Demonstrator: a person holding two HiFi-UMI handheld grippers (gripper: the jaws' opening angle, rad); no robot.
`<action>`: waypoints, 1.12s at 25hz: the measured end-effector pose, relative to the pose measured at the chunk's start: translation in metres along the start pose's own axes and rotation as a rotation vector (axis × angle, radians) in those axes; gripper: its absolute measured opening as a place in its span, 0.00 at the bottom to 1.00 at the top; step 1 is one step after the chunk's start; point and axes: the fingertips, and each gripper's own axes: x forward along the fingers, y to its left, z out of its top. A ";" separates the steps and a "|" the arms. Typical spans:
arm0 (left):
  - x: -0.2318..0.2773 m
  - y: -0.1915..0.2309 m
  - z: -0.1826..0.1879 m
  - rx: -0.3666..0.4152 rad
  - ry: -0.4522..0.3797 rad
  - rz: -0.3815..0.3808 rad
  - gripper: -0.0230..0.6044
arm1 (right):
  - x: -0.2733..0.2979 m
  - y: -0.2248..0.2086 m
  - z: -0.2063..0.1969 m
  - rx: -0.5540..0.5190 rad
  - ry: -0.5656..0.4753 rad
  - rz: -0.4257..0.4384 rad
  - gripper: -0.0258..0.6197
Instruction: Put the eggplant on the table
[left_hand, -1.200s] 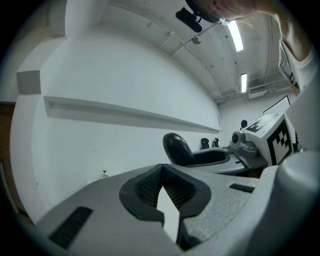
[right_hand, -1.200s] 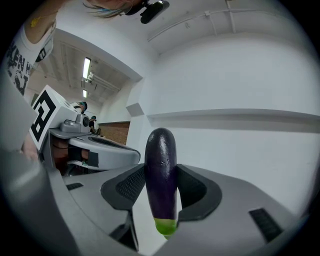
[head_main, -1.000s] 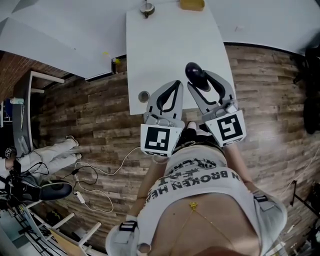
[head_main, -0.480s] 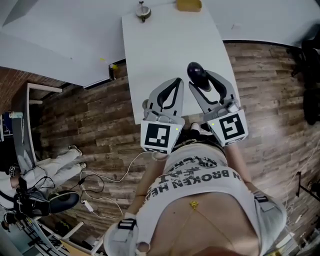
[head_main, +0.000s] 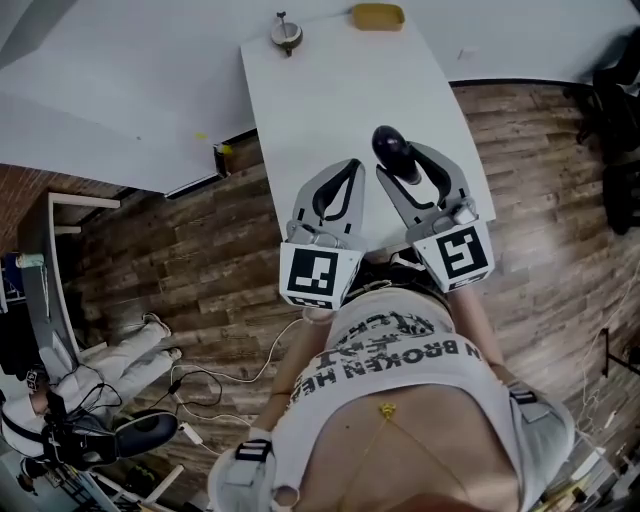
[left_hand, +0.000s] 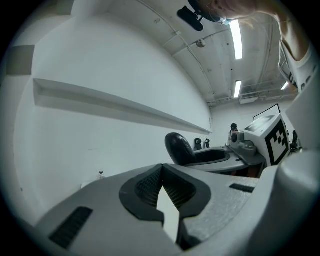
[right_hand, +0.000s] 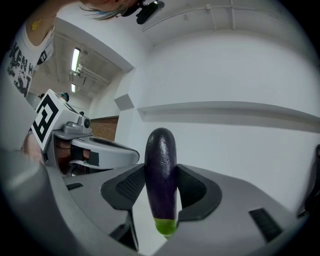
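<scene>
Over the near edge of the table (head_main: 330, 90), right gripper (head_main: 403, 172) clamps the eggplant (head_main: 390, 148) upright, not yet set down; left gripper (head_main: 352, 166) closed, empty; lowering and release remain.

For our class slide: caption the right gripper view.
Right gripper holds a purple eggplant upright, green end down.

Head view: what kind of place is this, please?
Probably an indoor studio or lab rather than a home. A bare white table stands on a wood-plank floor, loose cables lie on it, and tube lights hang from a bare ceiling.
</scene>
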 end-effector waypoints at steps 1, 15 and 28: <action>0.002 0.005 -0.001 -0.002 0.002 -0.003 0.04 | 0.006 0.000 -0.001 -0.002 0.003 0.000 0.35; 0.014 0.030 -0.009 -0.016 -0.002 -0.006 0.04 | 0.024 -0.010 -0.011 -0.010 0.038 0.004 0.35; 0.038 0.017 -0.006 -0.027 0.002 0.104 0.04 | 0.021 -0.045 -0.013 -0.029 0.030 0.107 0.35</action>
